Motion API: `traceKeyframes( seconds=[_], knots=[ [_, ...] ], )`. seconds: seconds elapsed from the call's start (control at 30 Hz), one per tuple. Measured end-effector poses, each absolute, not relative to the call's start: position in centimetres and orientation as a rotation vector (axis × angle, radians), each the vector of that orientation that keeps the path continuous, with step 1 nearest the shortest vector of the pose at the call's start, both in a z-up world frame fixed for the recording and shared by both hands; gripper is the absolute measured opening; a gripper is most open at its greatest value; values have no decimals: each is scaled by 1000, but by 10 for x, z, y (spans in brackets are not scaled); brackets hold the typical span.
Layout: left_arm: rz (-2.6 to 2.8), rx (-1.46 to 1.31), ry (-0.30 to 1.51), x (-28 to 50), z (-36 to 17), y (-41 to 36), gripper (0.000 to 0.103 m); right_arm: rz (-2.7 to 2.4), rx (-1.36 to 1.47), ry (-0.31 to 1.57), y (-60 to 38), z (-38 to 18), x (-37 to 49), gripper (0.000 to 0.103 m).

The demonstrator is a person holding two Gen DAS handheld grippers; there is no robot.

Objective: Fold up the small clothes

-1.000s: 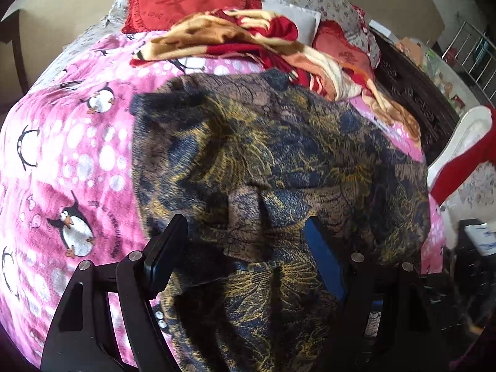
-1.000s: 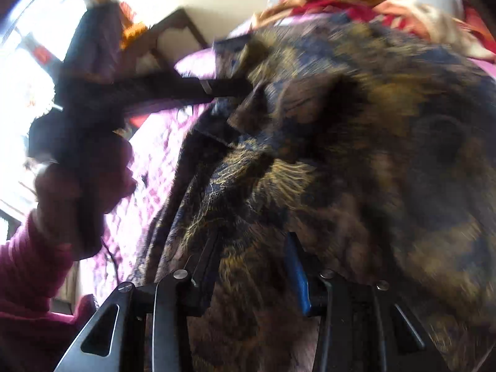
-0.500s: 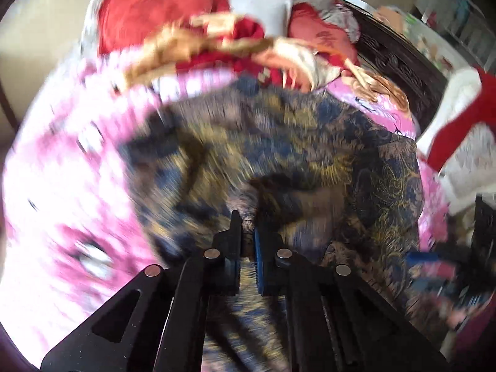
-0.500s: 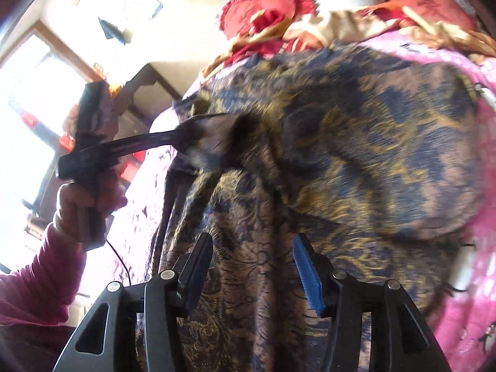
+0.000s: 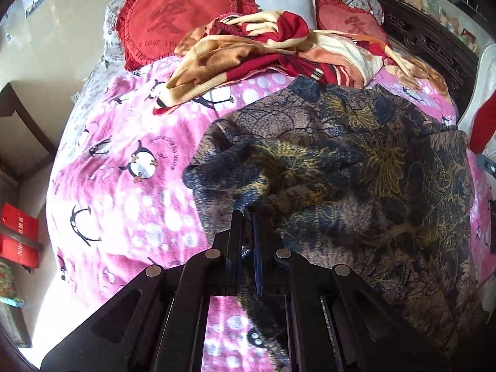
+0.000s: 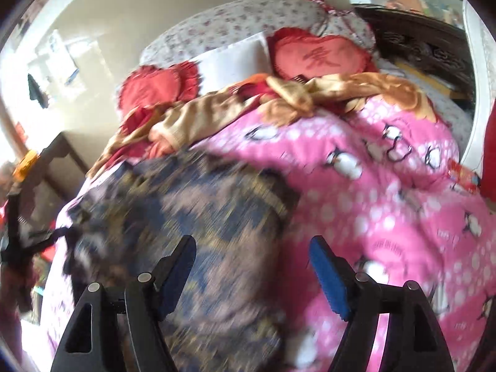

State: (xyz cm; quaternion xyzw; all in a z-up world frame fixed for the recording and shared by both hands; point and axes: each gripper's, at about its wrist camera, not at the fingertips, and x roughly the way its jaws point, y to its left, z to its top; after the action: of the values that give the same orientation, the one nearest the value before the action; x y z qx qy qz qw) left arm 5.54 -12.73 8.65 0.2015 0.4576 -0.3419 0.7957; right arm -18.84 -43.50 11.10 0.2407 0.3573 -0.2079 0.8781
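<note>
A dark blue, brown and gold patterned garment (image 5: pixel 356 167) lies spread on the pink penguin blanket (image 5: pixel 124 186). My left gripper (image 5: pixel 247 217) is shut on a bunched fold of that garment near its left edge, and the cloth hangs from the jaws. In the right wrist view the same patterned garment (image 6: pixel 192 217) fills the lower left, blurred by motion. My right gripper (image 6: pixel 252 248) hovers over the garment's right edge and the pink penguin blanket (image 6: pixel 387 201); its jaws are opening wide and no cloth is pinched between them.
A red and tan blanket (image 5: pixel 263 52) is heaped behind the garment, with red heart cushions (image 5: pixel 173 28) and a white pillow (image 5: pixel 279 0) at the headboard. A dark carved bed frame (image 5: pixel 434 46) runs along the right. Red boxes (image 5: pixel 18 238) stand on the floor at left.
My left gripper closed on a fold of the garment and lifted it slightly. My right gripper let go of the cloth, opened and swung right, so it now looks over the pink blanket.
</note>
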Motion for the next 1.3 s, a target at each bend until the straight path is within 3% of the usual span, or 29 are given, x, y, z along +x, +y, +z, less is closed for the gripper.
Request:
traceKeyframes(
  seconds=[0.1, 0.2, 0.37, 0.4, 0.57, 0.6, 0.63, 0.67, 0.7, 0.73, 0.8, 0.87, 0.9, 0.93, 0.97, 1.13, 1.3],
  knots=[
    [-726, 443, 974, 56, 88, -129, 5, -458, 532, 794, -462, 99, -166, 77],
    [-703, 442, 964, 62, 93, -134, 5, -374, 614, 822, -481, 91, -155, 17],
    [-666, 412, 1014, 75, 79, -145, 5, -467, 551, 768, -497, 97, -140, 8],
    [-654, 415, 1017, 76, 74, -148, 5, -509, 531, 770, -501, 95, -136, 1],
    [-639, 407, 1008, 73, 66, -151, 5, -509, 620, 782, -520, 87, -152, 4],
    [-647, 405, 1003, 73, 67, -149, 5, -476, 622, 767, -517, 92, -162, 11],
    [-650, 405, 1005, 73, 68, -148, 7, -433, 630, 753, -512, 96, -169, 36],
    [-650, 405, 1008, 72, 69, -147, 7, -384, 640, 743, -507, 99, -178, 54],
    [-651, 399, 1012, 72, 70, -145, 8, -369, 645, 736, -502, 100, -183, 83],
    [-654, 389, 1013, 71, 70, -145, 8, -363, 646, 727, -497, 101, -186, 84],
    [-656, 363, 1015, 69, 73, -142, 8, -339, 657, 736, -492, 97, -181, 83],
    [-656, 335, 1019, 65, 76, -140, 11, -306, 680, 773, -489, 85, -167, 69],
    [-664, 321, 1021, 63, 78, -138, 15, -300, 676, 791, -488, 79, -159, 32],
    [-671, 318, 1022, 60, 80, -136, 17, -309, 652, 811, -487, 77, -151, 19],
    [-677, 325, 1018, 56, 82, -134, 17, -336, 620, 804, -487, 79, -146, 15],
    [-691, 341, 1001, 41, 86, -122, 17, -409, 463, 695, -488, 114, -133, 10],
    [-680, 306, 1060, 41, 67, -122, 17, -446, 492, 796, -508, 75, -114, 11]
  ],
)
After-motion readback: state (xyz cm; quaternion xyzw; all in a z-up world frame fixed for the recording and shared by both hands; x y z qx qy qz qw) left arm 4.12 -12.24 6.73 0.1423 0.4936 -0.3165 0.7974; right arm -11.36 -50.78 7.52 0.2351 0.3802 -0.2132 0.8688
